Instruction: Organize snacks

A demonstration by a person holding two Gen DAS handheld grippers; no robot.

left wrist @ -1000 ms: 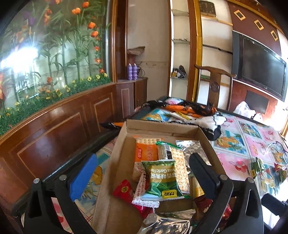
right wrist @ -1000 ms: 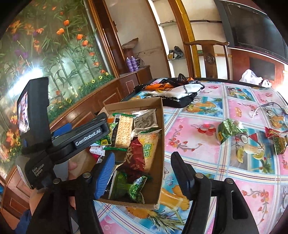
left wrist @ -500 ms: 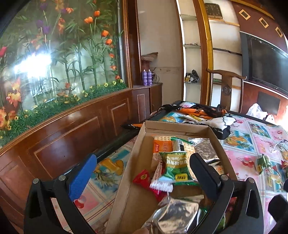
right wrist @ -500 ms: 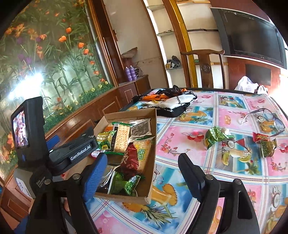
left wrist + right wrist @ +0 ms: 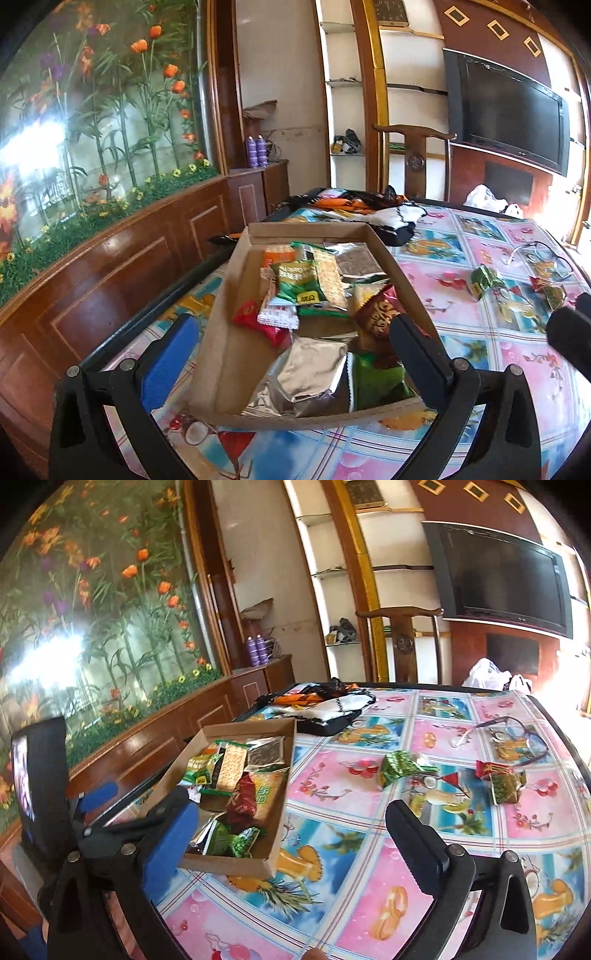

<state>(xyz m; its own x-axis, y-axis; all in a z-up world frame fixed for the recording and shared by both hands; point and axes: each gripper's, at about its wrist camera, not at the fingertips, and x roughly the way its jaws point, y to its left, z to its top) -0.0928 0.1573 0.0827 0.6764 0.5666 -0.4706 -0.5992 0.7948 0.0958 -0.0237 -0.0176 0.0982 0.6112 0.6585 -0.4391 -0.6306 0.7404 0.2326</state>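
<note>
Our right gripper is opening, fingers now spread wide w/ nothing between them, just bare desk below. A sec ago those fingers sat much closer together and right over the near end of the box; now the box lies at approx 10 o'clock from them, so we read that as a packet dropped off and the right side free for the next pick.

Left gripper is also spread wide, holding nothing. The box shows between its fingers w/o either touching the cardboard, and it has backed off, since more of the box's near edge shows than before.

Snacks in the box are piled loose: green, red and silver packets plus crackers. Still out on the desk: a green packet at approx 1 o'clock of the right gripper, and a red packet and a small green packet further right by the glasses. Prob. the green packet goes next.
</note>
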